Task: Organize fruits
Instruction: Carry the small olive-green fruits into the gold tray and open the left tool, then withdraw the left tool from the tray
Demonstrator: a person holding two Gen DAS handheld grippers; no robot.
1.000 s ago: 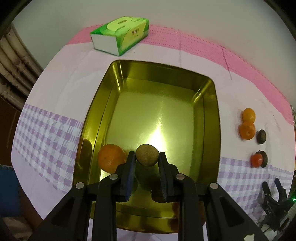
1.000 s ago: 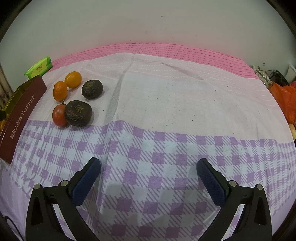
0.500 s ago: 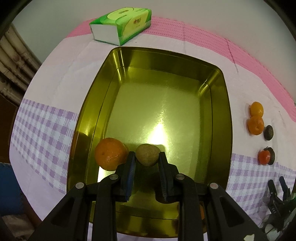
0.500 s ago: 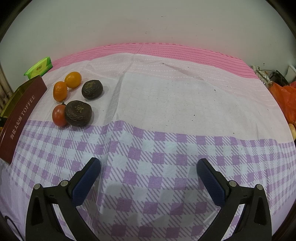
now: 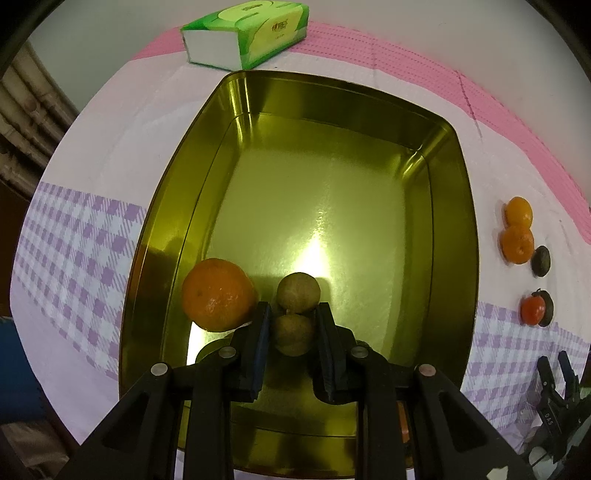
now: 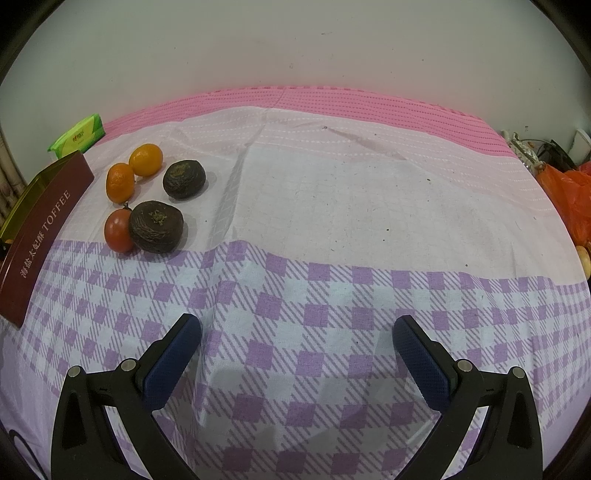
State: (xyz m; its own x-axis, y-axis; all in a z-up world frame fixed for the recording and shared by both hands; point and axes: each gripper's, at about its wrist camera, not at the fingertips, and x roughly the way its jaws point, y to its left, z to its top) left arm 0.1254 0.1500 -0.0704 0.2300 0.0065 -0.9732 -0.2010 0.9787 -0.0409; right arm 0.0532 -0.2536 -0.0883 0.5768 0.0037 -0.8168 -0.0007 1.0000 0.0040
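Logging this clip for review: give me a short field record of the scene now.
container: gold metal tin on checked cloth
in tin: large orange; brown-green round fruit
left gripper: at that fruit, grip unclear
right gripper: open, empty
on cloth: small oranges, red tomato, dark wrinkled fruits

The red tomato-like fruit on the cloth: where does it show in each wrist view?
Left wrist: red fruit at the far right, beyond the gold tin, touching a dark fruit.
Right wrist: red fruit at the left, against the same dark fruit.
Shared landmark: the green tissue pack.
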